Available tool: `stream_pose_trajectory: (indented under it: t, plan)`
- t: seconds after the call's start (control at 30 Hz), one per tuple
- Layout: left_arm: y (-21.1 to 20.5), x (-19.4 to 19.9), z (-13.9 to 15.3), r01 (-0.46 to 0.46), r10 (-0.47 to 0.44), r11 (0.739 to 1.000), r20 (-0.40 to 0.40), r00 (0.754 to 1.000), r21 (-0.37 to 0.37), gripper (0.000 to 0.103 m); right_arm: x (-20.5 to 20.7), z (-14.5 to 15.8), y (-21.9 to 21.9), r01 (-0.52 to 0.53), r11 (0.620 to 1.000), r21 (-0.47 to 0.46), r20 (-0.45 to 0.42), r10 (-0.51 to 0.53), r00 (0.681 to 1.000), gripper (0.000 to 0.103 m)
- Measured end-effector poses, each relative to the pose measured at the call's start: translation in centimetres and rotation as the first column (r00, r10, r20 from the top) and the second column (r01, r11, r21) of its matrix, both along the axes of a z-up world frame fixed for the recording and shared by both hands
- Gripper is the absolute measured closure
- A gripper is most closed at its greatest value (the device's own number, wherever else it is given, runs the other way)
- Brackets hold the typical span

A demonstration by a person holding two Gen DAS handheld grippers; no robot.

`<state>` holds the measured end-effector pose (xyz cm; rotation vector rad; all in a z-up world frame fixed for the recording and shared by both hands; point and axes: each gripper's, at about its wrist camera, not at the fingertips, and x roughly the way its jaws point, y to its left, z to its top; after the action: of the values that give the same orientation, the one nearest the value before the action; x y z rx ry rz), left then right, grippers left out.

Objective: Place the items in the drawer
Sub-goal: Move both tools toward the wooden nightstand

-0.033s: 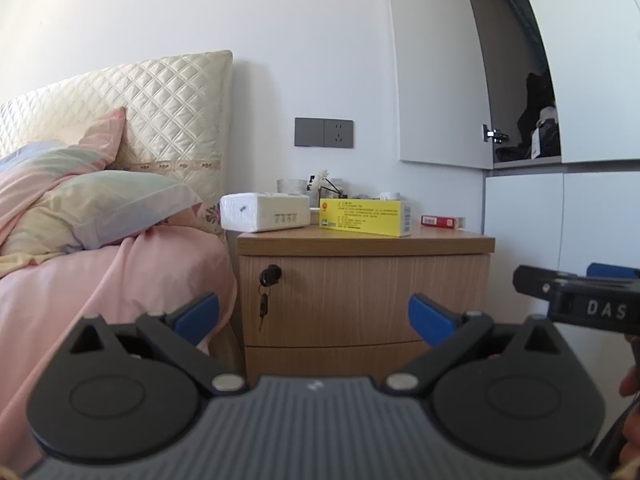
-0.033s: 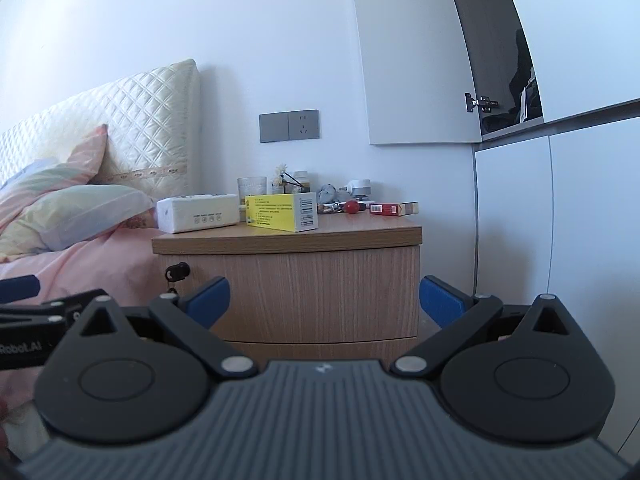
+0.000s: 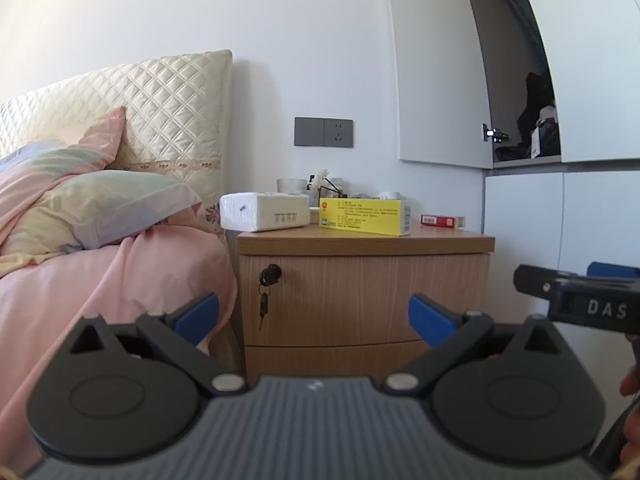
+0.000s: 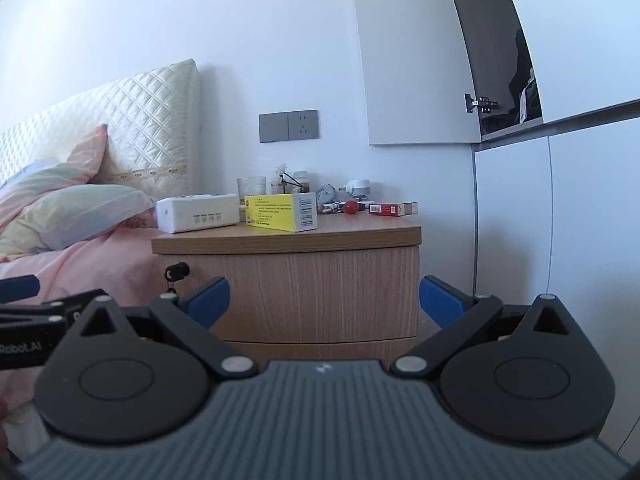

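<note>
Two tools are hovering before the nightstand: left tool (image 3: 313,312) and right tool (image 4: 324,298), both spread wide and gripping nothing. On the counter (image 4: 280,236) are sitting tissue pack (image 4: 197,212), yellow box (image 4: 281,212), red pack (image 4: 393,208); top drawer (image 4: 296,292) is sitting closed.

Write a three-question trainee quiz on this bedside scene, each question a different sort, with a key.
1. True or false: the top drawer of the nightstand is pulled open.
2. Which lies nearest the bed: A) tissue pack, B) yellow box, C) red pack?
3. Fill in: both the left gripper and the right gripper are ____ and hold nothing.

Key: 1 false, it is shut, with a key hanging from its lock; 2 A; 3 open.
</note>
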<state>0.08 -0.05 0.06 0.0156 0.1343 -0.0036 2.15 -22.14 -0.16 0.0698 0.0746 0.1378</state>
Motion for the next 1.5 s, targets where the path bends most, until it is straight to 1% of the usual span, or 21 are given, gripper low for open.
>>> stream_pose_trajectory:
  t: [0.13, 0.2, 0.37, 0.9, 0.97, 1.5]
  plan:
    - [-0.5, -0.1, 0.0, 0.002, -0.002, 1.0, 0.017, 1.0, 0.008, 0.0, -0.2, 0.1, -0.1, 0.004, 1.0, -0.005, 0.011, -0.004, 1.0, 0.0]
    - [-0.9, 0.0, 0.1, -0.002, 0.002, 1.0, 0.006, 1.0, 0.006, 0.0, -0.4, 0.1, -0.2, 0.006, 1.0, -0.008, 0.017, -0.006, 1.0, 0.0]
    - [-1.0, 0.0, 0.0, -0.003, 0.003, 1.0, 0.008, 1.0, -0.006, 0.0, -0.2, 0.0, -0.3, 0.01, 1.0, -0.015, 0.017, -0.01, 1.0, 0.0]
    - [-0.1, -0.7, 0.1, 0.009, -0.009, 0.999, 0.004, 1.0, -0.039, 0.0, 0.2, -0.2, -0.4, 0.002, 1.0, -0.029, 0.003, -0.002, 1.0, 0.0]
    - [-0.1, -0.4, 0.1, 0.01, -0.01, 0.999, 0.001, 1.0, -0.037, 0.0, 0.2, -0.3, -0.4, 0.003, 1.0, -0.029, 0.003, -0.003, 1.0, 0.0]
    - [1.8, -2.1, -0.8, 0.007, -0.007, 1.0, 0.009, 1.0, -0.024, 0.0, 0.0, -0.3, -0.3, 0.007, 1.0, -0.02, -0.006, -0.007, 1.0, 0.0]
